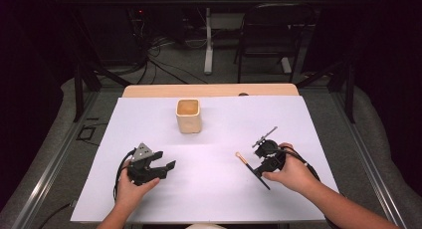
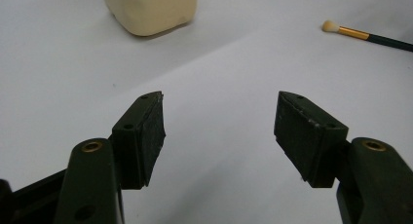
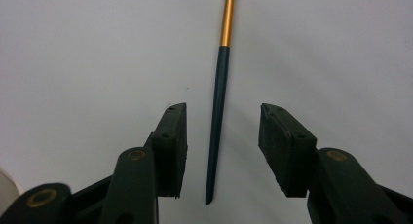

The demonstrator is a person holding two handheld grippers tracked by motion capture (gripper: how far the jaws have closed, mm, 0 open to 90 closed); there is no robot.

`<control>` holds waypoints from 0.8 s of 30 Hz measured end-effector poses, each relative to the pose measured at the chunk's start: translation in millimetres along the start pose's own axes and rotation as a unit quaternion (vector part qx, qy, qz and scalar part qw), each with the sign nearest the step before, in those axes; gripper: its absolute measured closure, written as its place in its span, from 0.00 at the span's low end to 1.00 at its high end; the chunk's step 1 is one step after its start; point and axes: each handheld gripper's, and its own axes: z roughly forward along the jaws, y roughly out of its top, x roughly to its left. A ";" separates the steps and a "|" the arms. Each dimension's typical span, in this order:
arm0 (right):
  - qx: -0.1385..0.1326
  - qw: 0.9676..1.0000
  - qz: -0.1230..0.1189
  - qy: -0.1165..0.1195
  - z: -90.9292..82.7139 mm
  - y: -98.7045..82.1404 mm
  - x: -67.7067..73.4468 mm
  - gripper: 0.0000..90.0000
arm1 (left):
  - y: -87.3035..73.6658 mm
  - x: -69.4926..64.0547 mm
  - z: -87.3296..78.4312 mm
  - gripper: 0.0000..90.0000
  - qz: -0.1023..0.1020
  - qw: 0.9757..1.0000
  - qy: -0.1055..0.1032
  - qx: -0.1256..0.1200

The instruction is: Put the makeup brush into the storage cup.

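The white sheet-covered table (image 1: pixel 209 189) spreads wide under both hands, a plain bright ground that makes every small thing easy to pick out. Toward its far middle stands the cream, square-sided ceramic cup (image 1: pixel 188 116), upright and open-mouthed, well apart from both hands, and my guess is it's the place the brush is meant to end up. Down at the near left, the left gripper (image 1: pixel 166 166) rests low in the person's hand, jaws spread with nothing between them, angled toward the cup and the brush tip; it looks parked, waiting its turn. Now over to the near right, where the action is: the right gripper (image 3: pixel 221 151) hovers right over the table with its jaws parted either side of the brush, pads clear of the handle on both sides, so no grip yet. And there's the thing itself, the slim paintbrush with dark green handle, gold ferrule and pale bristle tip (image 3: pixel 217 121), lying flat on the sheet, its handle end running between those jaws and its tip pointing away. Straddled like that, a simple squeeze should catch the handle.
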 end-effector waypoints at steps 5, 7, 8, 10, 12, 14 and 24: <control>0.020 1.000 -0.009 -0.004 3.2 3.7 2.5 0.63 | -0.2 -0.1 0.1 0.39 0.000 1.000 0.001 -0.002; 0.012 1.000 -0.011 -0.004 6.5 4.1 4.3 0.63 | -0.3 -0.1 0.1 0.39 -0.001 1.000 0.001 -0.002; 0.029 0.999 -0.014 -0.007 5.3 5.5 4.9 0.63 | -0.4 0.0 0.1 0.39 -0.001 1.000 0.001 -0.002; 0.019 1.000 -0.014 -0.009 8.7 5.7 6.4 0.63 | -0.4 -0.1 0.3 0.39 0.000 1.000 0.000 -0.001; 0.053 0.998 -0.021 -0.014 5.4 8.5 6.0 0.63 | -0.4 -0.2 0.3 0.39 0.002 1.000 0.000 0.000; 0.055 0.998 -0.018 -0.012 5.3 9.8 6.1 0.64 | -0.5 -0.3 0.6 0.39 0.002 1.000 0.000 0.000; 0.052 0.999 -0.012 -0.008 7.2 14.6 5.1 0.66 | -1.0 -0.3 1.6 0.39 0.002 1.000 -0.001 0.002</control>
